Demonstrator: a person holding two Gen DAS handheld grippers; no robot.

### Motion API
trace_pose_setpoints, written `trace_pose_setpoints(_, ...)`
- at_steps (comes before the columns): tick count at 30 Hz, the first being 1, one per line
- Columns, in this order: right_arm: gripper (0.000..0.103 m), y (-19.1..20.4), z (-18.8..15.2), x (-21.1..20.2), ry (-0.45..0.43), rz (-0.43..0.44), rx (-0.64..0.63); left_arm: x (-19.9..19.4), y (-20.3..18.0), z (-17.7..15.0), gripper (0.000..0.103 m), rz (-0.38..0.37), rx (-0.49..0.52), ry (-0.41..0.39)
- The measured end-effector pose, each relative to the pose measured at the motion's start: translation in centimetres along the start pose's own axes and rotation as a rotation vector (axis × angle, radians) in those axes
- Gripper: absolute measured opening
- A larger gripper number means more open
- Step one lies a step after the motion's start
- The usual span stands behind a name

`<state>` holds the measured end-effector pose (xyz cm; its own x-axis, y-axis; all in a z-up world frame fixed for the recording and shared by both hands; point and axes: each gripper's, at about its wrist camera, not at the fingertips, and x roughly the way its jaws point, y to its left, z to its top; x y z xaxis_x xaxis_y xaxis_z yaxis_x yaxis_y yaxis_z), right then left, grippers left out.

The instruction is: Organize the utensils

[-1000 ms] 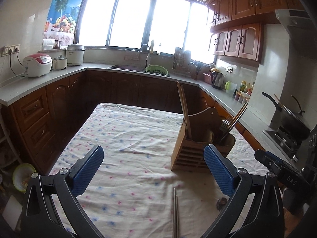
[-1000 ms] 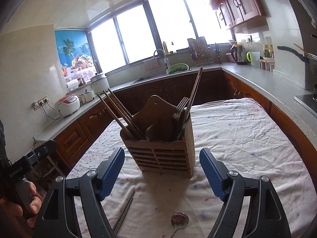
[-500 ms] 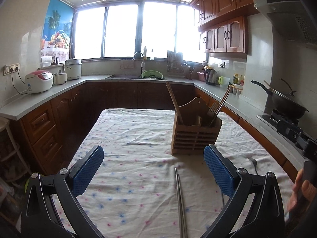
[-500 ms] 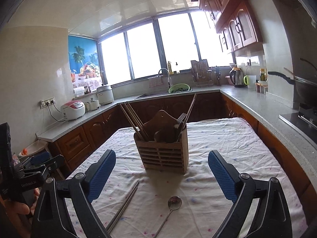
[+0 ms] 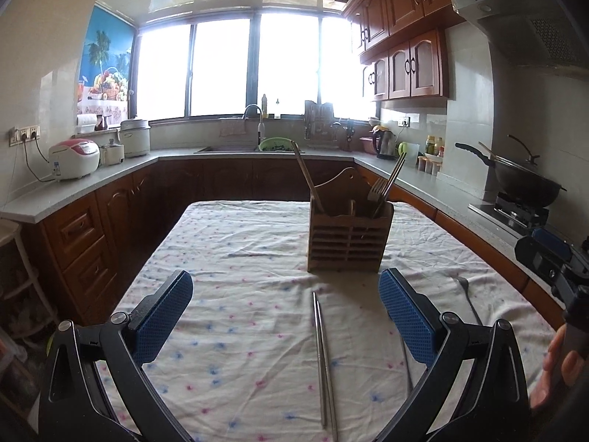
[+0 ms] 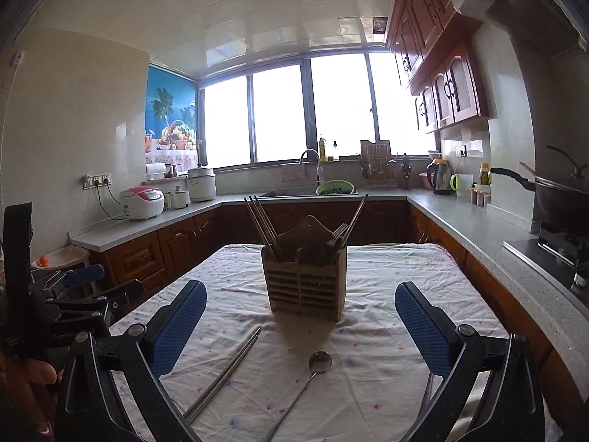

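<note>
Slatted wooden utensil holder (image 6: 304,283) upright mid-table on a white cloth dotted pink and blue (image 5: 235,258) — wooden chopsticks (image 6: 262,225) and metal forks (image 6: 339,234) already standing in its compartments. Still loose on the cloth: a pair of steel chopsticks (image 5: 324,361) lying together near the table's front, a long-handled steel spoon (image 6: 313,379) just beside them, a steel fork (image 5: 466,296) farther right. Left gripper (image 5: 285,316) with blue pads wide apart, nothing between. Right gripper (image 6: 300,326) with jaws just opened to full spread — empty, poised above spoon and chopsticks, well short of the holder
</note>
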<state>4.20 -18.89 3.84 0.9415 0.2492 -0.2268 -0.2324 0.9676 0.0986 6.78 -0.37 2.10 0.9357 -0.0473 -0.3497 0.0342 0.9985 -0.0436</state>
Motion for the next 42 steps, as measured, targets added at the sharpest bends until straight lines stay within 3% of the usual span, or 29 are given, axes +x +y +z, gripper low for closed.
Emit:
trace_pose_setpoints(7,0.103,-1.1,-4.5,0.1,0.014,-0.062,0.055,-0.1,0.0,-2.8,0.103,0.024,-0.011,0.005)
trace_pose_setpoints(15,0.103,-0.6,-4.0,-0.8,0.01,-0.053,0.044,-0.9,-0.6,-2.5,0.103,0.037,0.019,0.003)
trace_pose_setpoints(22,0.103,0.2,-3.5,-1.7,0.002,-0.058,0.006,-1.4,-1.9,-2.1,0.103,0.115,0.116,0.036)
trace_pose_setpoints(42,0.103,0.1,-6.1,-1.0,0.011,-0.062,0.021,-1.7,-1.4,-3.4,0.103,0.129,0.076,0.01)
